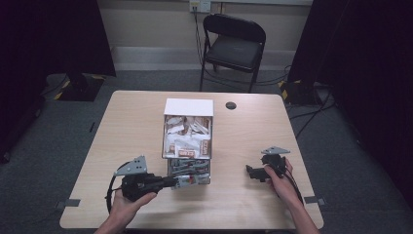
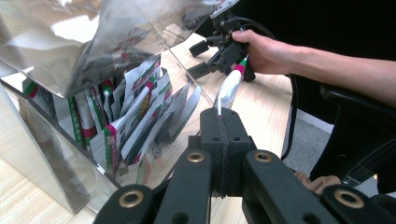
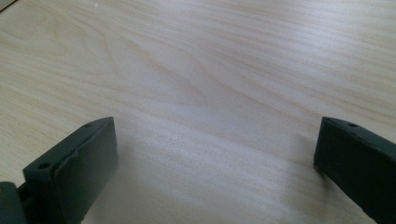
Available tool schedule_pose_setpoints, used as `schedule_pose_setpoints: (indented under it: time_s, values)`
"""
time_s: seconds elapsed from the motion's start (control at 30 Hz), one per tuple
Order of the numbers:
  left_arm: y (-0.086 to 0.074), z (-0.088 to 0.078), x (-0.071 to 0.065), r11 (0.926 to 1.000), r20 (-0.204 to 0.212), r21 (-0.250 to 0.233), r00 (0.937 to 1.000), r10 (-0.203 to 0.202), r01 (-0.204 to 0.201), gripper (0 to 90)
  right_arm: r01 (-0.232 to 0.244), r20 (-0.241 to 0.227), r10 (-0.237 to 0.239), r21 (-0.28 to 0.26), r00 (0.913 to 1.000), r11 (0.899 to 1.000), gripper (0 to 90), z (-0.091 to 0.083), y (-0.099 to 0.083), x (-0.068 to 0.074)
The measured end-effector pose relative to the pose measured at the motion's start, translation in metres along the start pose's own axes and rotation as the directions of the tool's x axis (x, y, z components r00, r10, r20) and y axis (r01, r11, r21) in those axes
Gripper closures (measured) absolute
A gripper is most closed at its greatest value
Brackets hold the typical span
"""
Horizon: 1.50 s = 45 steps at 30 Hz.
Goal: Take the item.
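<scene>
A clear plastic organiser (image 1: 188, 108) with tiered compartments stands in the middle of the wooden table (image 1: 136, 122). It is packed with white and brown sachets (image 1: 187, 141). My left gripper (image 1: 178, 182) points right at the organiser's lowest front compartment. In the left gripper view, the left gripper (image 2: 219, 114) is shut on a thin white sachet with a red and green end (image 2: 229, 88), beside the compartment's striped sachets (image 2: 135, 107). My right gripper (image 1: 249, 171) hovers low over bare wood to the right of the organiser, and in its own view the right gripper (image 3: 215, 144) is open wide with nothing between its jaws.
A black folding chair (image 1: 234, 44) stands beyond the table's far edge. A small dark round disc (image 1: 231, 105) lies on the table behind the organiser. Dark curtains hang on both sides. Bare wood surrounds the organiser to left and right.
</scene>
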State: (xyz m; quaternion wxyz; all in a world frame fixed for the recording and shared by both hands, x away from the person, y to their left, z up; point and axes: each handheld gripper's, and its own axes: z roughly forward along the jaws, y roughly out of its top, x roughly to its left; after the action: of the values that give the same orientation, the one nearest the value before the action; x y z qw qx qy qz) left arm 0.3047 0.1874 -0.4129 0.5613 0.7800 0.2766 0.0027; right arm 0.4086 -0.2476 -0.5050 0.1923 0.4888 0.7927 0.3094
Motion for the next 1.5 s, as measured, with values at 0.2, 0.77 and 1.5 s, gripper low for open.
schedule_pose_setpoints:
  time_s: [0.2,0.77,1.5]
  values:
    - [0.004,-0.01,-0.009,0.9998,0.0,-0.021,1.0,-0.003,0.003,90.0,0.0,0.0,0.0,0.0,1.0,1.0,0.0,0.0,0.0,0.0]
    - [0.02,-0.035,-0.013,0.995,0.019,-0.099,0.9997,0.013,-0.011,90.0,0.005,-0.003,-0.005,-0.002,1.0,1.0,0.0,0.0,0.0,0.0]
    - [0.037,-0.075,-0.014,0.9813,-0.014,-0.188,0.9992,0.038,-0.04,90.0,0.002,-0.002,-0.002,-0.001,1.0,1.0,0.0,0.0,0.0,0.0]
